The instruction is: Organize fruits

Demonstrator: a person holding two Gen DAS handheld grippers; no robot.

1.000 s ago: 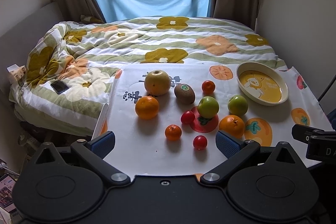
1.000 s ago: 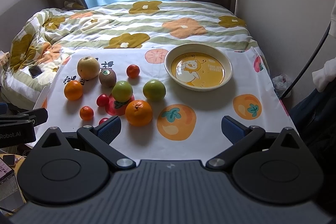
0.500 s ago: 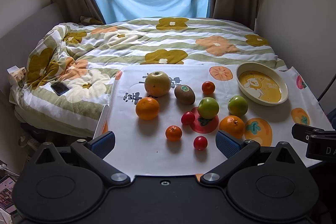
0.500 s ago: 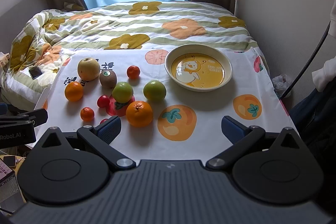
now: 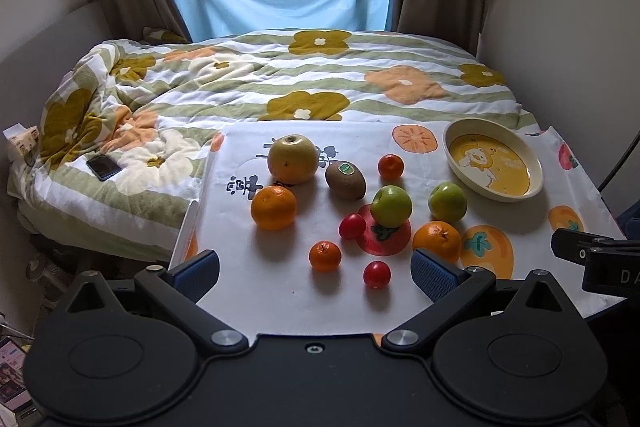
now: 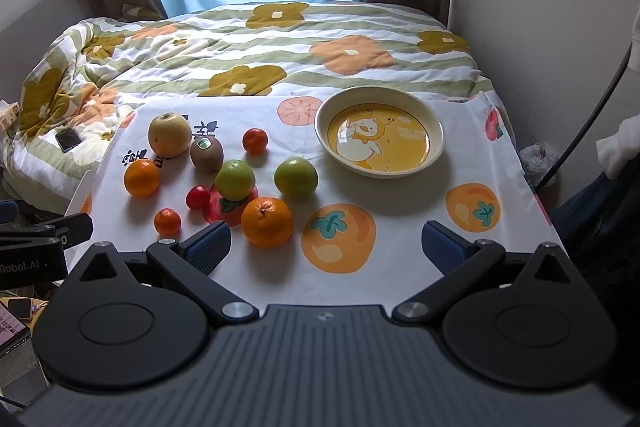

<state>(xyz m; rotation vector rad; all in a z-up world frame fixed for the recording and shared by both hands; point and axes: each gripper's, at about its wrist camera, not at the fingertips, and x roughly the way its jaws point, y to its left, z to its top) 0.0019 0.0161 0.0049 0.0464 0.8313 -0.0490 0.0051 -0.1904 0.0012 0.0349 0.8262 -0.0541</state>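
Several fruits lie on a printed white cloth (image 5: 280, 291): a yellow pear (image 5: 293, 159), a kiwi (image 5: 345, 179), two green apples (image 5: 391, 206) (image 5: 447, 202), two oranges (image 5: 273, 207) (image 5: 437, 241), small mandarins (image 5: 325, 255) and red tomatoes (image 5: 377, 274). A cream bowl with a duck picture (image 6: 379, 135) stands empty at the back right. My left gripper (image 5: 315, 273) is open at the cloth's near edge, holding nothing. My right gripper (image 6: 326, 245) is open too, its left finger (image 6: 210, 245) just beside the near orange (image 6: 266, 222).
The cloth covers a board at the foot of a bed with a flowered quilt (image 5: 248, 83). A phone (image 5: 103, 167) lies on the quilt at left. A wall runs along the right. A white sleeve (image 6: 620, 143) shows at the right edge.
The right gripper has crept slightly forward toward the fruits; the left gripper has barely moved. No fruit has shifted.
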